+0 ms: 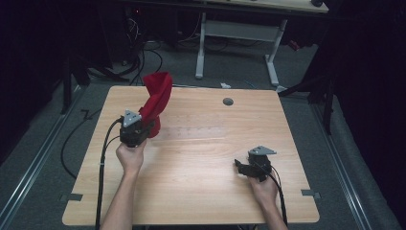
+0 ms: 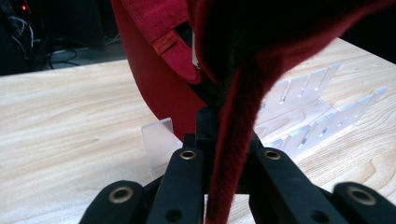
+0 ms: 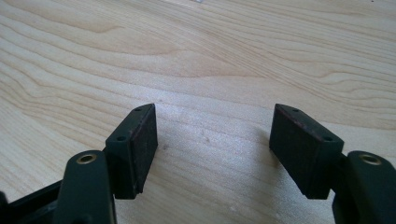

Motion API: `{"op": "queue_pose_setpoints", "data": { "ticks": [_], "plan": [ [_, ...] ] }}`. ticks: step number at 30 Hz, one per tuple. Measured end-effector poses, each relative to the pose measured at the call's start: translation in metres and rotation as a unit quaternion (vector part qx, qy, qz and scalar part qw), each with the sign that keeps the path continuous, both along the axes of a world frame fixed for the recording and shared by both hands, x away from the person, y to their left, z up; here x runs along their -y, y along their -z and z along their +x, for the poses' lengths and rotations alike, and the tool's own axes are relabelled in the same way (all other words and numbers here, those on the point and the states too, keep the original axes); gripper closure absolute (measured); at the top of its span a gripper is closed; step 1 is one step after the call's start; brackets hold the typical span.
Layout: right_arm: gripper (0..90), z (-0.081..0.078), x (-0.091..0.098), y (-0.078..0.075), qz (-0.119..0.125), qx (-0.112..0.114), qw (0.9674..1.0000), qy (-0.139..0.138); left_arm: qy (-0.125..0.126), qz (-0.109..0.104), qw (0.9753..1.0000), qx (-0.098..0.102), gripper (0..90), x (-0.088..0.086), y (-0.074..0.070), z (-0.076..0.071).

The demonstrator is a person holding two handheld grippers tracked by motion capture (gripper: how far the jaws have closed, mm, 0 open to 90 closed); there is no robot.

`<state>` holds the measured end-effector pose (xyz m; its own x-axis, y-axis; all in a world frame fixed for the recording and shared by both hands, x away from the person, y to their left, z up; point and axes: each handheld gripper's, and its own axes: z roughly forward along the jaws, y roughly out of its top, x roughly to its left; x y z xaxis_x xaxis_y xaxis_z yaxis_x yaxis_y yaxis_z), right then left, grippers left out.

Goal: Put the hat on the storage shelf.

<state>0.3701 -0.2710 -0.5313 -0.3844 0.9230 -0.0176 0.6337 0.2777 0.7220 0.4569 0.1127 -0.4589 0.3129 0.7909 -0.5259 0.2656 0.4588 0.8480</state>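
A red fabric piece (image 1: 157, 96) with a small orange label (image 2: 166, 43) stands up from my left gripper (image 1: 145, 122) over the table's left half. In the left gripper view the black jaws are shut on a fold of this red fabric (image 2: 233, 140), which hangs down between them and hides most of what lies ahead. A clear acrylic slotted rack (image 2: 308, 112) lies on the table just beyond the fabric, faint in the high view as the rack (image 1: 191, 130). My right gripper (image 1: 241, 166) rests low at the table's right front; its jaws (image 3: 215, 144) are open, with bare wood between them.
The wooden table (image 1: 201, 191) has a grey round grommet (image 1: 228, 101) near its far edge. Cables trail off the left side to the floor. A white-legged desk (image 1: 239, 28) stands beyond the table.
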Motion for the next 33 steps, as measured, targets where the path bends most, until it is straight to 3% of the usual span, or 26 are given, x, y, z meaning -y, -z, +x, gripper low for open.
{"op": "queue_pose_setpoints", "data": {
  "ticks": [11,17,23,28,33],
  "plan": [
    [32.6,0.0,0.0,0.0,0.0,0.0,1.0,0.001,-0.001,-0.012,0.9999,-0.01,84.5,0.0,0.012,-0.004],
    [32.6,0.0,0.0,0.0,0.0,0.0,1.0,0.002,0.005,-0.023,0.9994,-0.025,82.5,-0.003,0.019,-0.01],
    [32.6,0.0,0.0,0.0,0.0,0.0,1.0,0.002,0.006,-0.024,0.9989,-0.04,72.6,-0.006,0.022,-0.011],
    [32.6,0.0,0.0,0.0,0.0,0.0,1.0,0.002,-0.004,-0.023,0.9988,-0.043,53.1,-0.009,0.023,-0.016],
    [32.6,0.0,0.0,0.0,0.001,0.0,1.0,0.002,-0.002,-0.013,0.9986,-0.051,44.6,-0.014,0.024,-0.023]
  ]
}}
